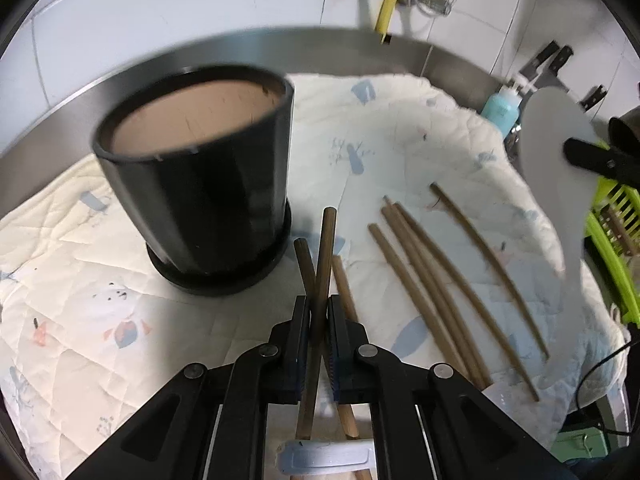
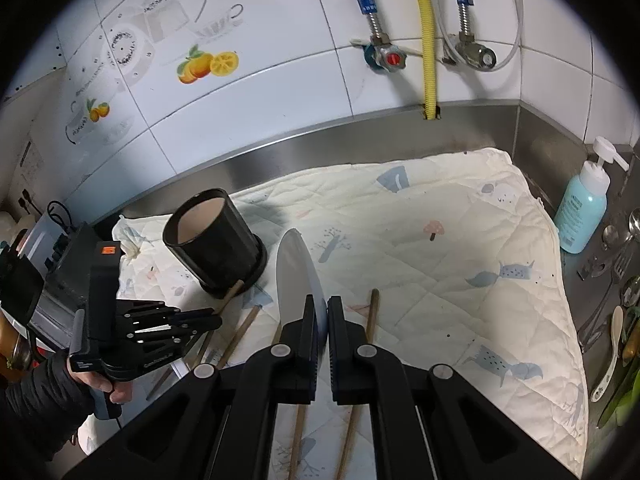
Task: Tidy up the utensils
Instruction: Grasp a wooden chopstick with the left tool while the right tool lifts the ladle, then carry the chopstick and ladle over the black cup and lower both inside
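Observation:
My left gripper (image 1: 318, 304) is shut on two crossed brown chopsticks (image 1: 325, 248), just right of the black utensil pot (image 1: 196, 168), which stands upright on a quilted cloth (image 1: 80, 320). Several more chopsticks (image 1: 432, 280) lie loose on the cloth to the right. My right gripper (image 2: 323, 308) is shut on a flat grey rice paddle (image 2: 294, 276), held edge-up above the cloth. The right wrist view also shows the pot (image 2: 212, 240) and the left gripper (image 2: 218, 318) held in a person's hand (image 2: 116, 392), its chopstick tips near the pot's base. In the left wrist view the paddle (image 1: 548, 168) hangs at far right.
A blue pump bottle (image 2: 582, 208) stands at the cloth's far right corner. Spoons and forks (image 2: 616, 280) lie on the steel counter beside it. A green basket (image 1: 612, 240) sits right of the cloth. Tiled wall, steel upstand and pipes (image 2: 428, 40) close the back.

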A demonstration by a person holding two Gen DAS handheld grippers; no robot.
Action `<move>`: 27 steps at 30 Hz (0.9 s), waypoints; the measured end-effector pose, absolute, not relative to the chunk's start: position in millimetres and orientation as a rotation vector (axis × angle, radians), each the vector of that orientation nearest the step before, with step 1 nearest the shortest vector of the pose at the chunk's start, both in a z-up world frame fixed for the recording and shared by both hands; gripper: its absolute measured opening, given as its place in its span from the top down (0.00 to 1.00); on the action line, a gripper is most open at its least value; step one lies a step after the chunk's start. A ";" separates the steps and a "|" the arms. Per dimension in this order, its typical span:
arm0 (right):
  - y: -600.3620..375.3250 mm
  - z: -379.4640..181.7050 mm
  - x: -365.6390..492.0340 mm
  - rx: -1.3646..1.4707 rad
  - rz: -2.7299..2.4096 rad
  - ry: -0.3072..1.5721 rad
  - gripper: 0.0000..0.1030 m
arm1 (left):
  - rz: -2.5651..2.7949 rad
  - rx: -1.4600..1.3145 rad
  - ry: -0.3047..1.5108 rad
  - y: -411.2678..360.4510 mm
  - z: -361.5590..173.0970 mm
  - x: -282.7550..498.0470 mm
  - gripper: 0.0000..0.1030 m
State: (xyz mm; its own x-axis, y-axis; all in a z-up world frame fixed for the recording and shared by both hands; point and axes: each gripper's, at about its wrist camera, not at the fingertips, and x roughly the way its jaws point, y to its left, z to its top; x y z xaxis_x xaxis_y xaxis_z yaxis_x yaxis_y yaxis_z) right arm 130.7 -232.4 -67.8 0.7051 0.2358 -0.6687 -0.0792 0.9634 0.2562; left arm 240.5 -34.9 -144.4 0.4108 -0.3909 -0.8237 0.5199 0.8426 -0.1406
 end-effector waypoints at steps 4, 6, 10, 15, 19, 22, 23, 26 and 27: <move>-228.6 -64.3 129.9 0.213 0.185 0.759 0.94 | -0.589 0.140 0.964 -33.4 -129.9 234.9 0.92; -226.5 -62.7 129.2 0.210 0.189 0.755 0.94 | -0.589 0.124 0.952 -31.4 -124.2 232.8 0.92; -224.5 -59.8 126.5 0.208 0.193 0.747 0.94 | -0.593 0.101 0.943 -29.3 -121.3 230.3 0.92; -227.0 -58.7 123.8 0.219 0.184 0.743 0.94 | -0.572 0.068 0.951 -22.8 -125.1 231.3 0.93; -227.2 -51.3 123.2 0.215 0.184 0.724 0.94 | -0.581 0.063 0.911 -18.8 -112.1 224.7 0.93; -224.9 -44.7 123.4 0.220 0.198 0.706 0.94 | -0.581 0.056 0.876 -12.7 -97.2 220.2 0.93; -223.4 -42.6 123.7 0.217 0.201 0.700 0.94 | -0.584 0.045 0.859 -9.7 -89.9 217.9 0.93; -218.6 -37.7 125.5 0.209 0.209 0.683 0.94 | -0.578 0.031 0.801 -3.2 -67.6 211.9 0.94; -216.5 -35.8 126.8 0.208 0.214 0.677 0.94 | -0.573 0.028 0.785 -1.3 -60.7 210.3 0.94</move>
State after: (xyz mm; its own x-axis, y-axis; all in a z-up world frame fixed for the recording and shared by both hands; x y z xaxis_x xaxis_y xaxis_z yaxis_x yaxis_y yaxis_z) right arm 126.8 -216.5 -35.8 0.7592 0.2619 -0.5958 -0.1275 0.9576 0.2584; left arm 210.3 -1.3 -60.7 0.5637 -0.4771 -0.6743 0.4973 0.8478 -0.1842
